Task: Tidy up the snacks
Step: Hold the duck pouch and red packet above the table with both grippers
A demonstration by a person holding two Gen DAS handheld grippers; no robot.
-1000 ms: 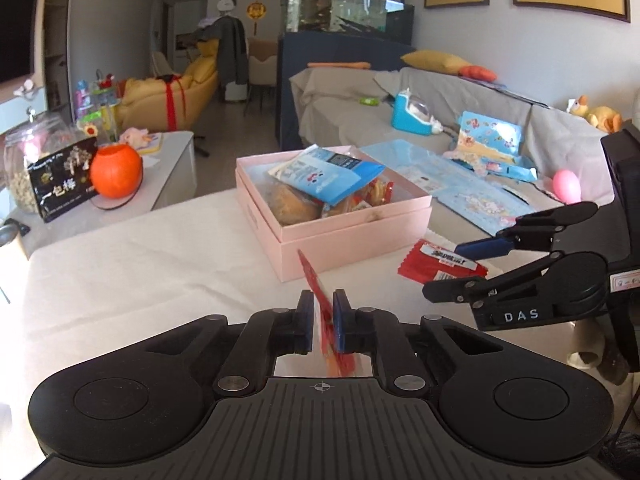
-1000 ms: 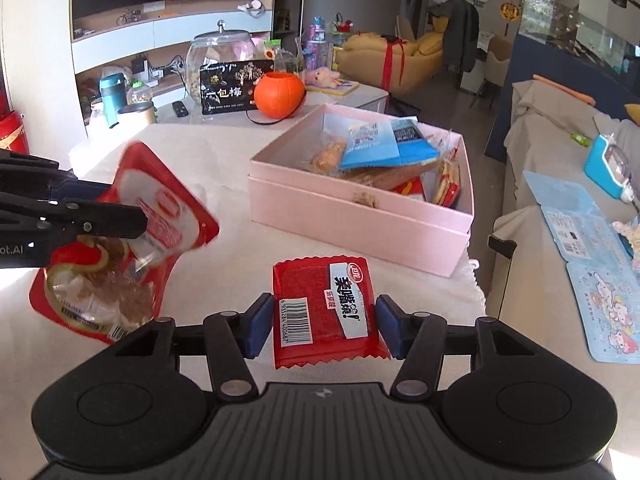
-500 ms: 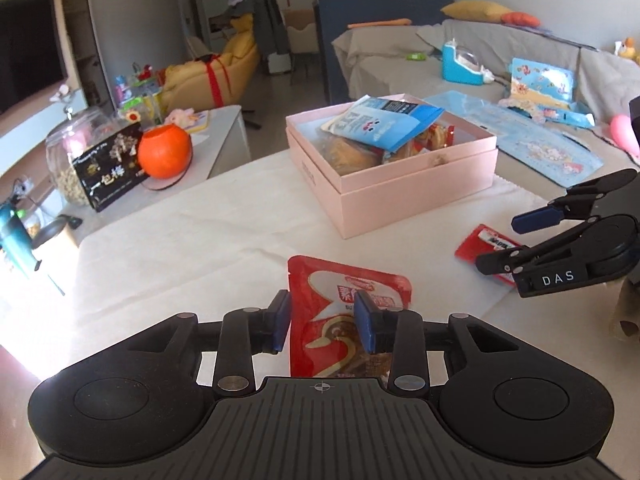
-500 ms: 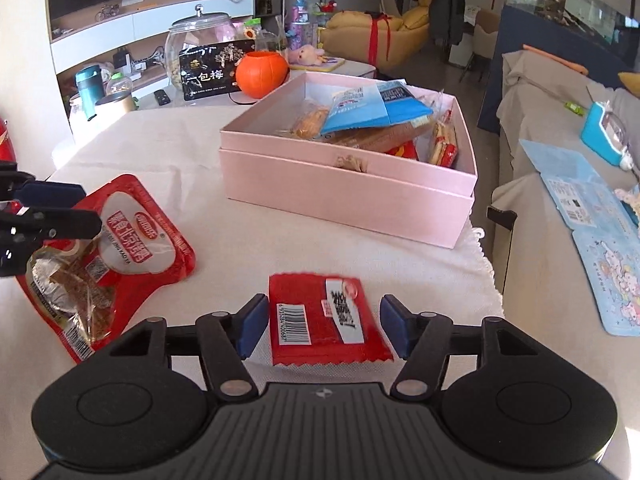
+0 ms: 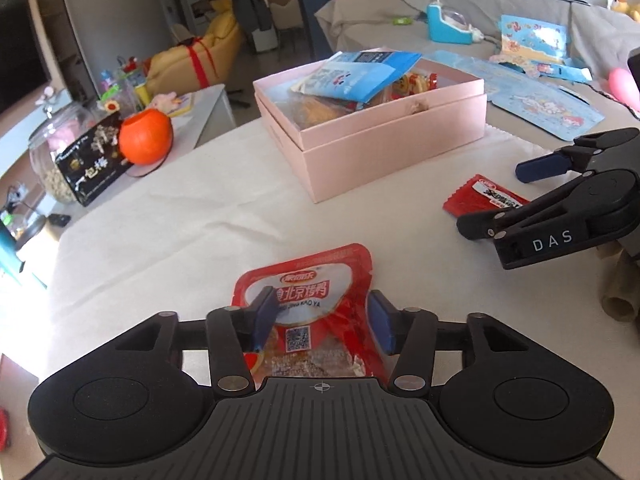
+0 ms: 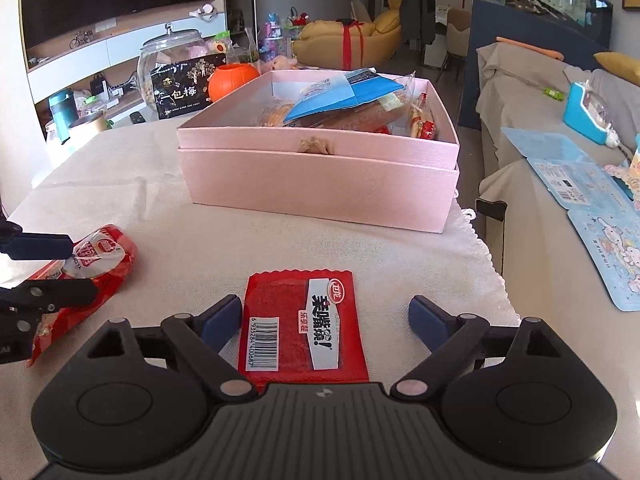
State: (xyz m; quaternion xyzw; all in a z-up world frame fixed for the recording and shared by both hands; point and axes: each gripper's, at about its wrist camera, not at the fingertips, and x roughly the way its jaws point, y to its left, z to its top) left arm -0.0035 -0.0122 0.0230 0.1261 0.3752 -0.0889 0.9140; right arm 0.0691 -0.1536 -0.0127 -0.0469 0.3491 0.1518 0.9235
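A red pouch [image 5: 308,292] with a white label lies flat on the cream tablecloth. My left gripper [image 5: 322,316] straddles its near end. The jaws are opening and the pads stand clear of the pouch. In the right wrist view, a flat red packet [image 6: 300,320] with a barcode lies between the wide, still opening fingers of my right gripper [image 6: 326,320], touching neither pad. The pink box [image 6: 320,184] of snacks stands beyond both, lid off, with a blue bag on top. Each gripper shows in the other's view: the right gripper [image 5: 492,198] and the left gripper [image 6: 80,268].
A glass jar [image 5: 52,152], a black carton [image 5: 92,168] and an orange ball [image 5: 146,142] stand at the table's far left. The table edge [image 6: 484,248] runs close on the right, with a covered sofa and blue packaging [image 6: 580,184] beyond it.
Both grippers came down to the table. The left one laid the red pouch flat and let go. The right one released the flat red packet. Both jaws widened.
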